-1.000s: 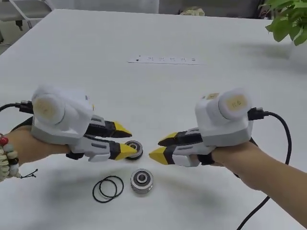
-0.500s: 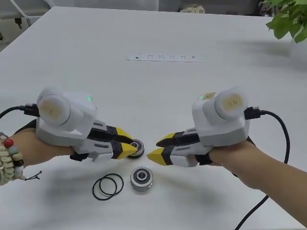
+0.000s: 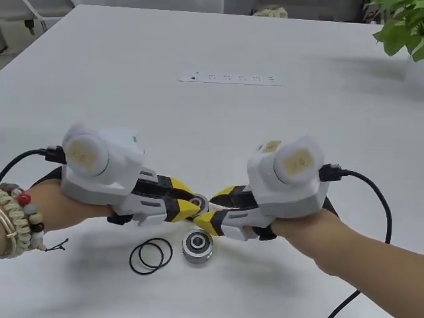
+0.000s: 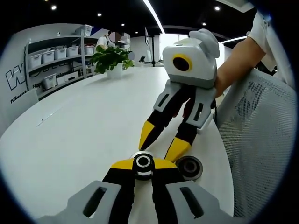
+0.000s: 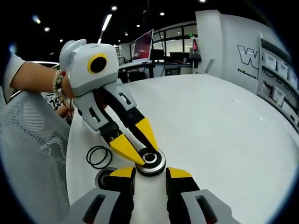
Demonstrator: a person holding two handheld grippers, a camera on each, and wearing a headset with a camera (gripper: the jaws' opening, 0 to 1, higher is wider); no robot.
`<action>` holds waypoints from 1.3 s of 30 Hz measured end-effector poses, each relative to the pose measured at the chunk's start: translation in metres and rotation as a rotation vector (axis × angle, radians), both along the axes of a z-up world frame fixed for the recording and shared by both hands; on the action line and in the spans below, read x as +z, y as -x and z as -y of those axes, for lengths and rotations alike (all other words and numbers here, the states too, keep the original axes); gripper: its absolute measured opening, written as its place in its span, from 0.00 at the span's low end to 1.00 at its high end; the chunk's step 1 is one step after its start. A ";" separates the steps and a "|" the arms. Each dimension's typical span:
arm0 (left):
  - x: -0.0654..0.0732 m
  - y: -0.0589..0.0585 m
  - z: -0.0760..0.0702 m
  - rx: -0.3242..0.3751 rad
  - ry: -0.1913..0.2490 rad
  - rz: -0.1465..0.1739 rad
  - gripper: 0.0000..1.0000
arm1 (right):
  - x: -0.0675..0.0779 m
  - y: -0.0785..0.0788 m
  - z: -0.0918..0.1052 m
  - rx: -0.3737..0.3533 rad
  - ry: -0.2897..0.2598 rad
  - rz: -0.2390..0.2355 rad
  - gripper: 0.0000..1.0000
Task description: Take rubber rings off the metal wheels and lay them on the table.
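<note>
I see my right gripper (image 5: 152,174), jaws parted, just before the metal wheel (image 5: 154,164) clamped by the left gripper (image 5: 147,155); two rubber rings (image 5: 98,157) lie near the table's (image 5: 210,116) edge.

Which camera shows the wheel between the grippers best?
The right gripper view: the wheel faces it, nearly whole. The left gripper view shows it smaller and partly covered; the head view, just a sliver.

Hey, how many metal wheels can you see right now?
2. The first wheel is clamped by the left gripper, with the open right gripper close against it. The second wheel lies flat on the table, nearer the person. None seems hidden.
</note>
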State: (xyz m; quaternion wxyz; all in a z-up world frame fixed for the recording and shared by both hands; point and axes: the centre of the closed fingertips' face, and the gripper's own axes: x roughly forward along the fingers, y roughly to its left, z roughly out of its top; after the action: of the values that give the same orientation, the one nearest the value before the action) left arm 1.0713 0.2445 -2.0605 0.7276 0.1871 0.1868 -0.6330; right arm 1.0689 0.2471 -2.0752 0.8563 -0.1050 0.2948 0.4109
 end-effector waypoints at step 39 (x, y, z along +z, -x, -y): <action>0.001 -0.001 0.004 -0.008 0.004 0.003 0.07 | -0.002 -0.001 -0.001 0.053 0.052 0.022 0.21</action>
State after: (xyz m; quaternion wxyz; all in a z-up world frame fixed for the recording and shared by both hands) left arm 1.0721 0.2403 -2.0598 0.7257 0.1875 0.1837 -0.6360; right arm 1.0695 0.2477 -2.0768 0.8454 -0.1396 0.2930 0.4243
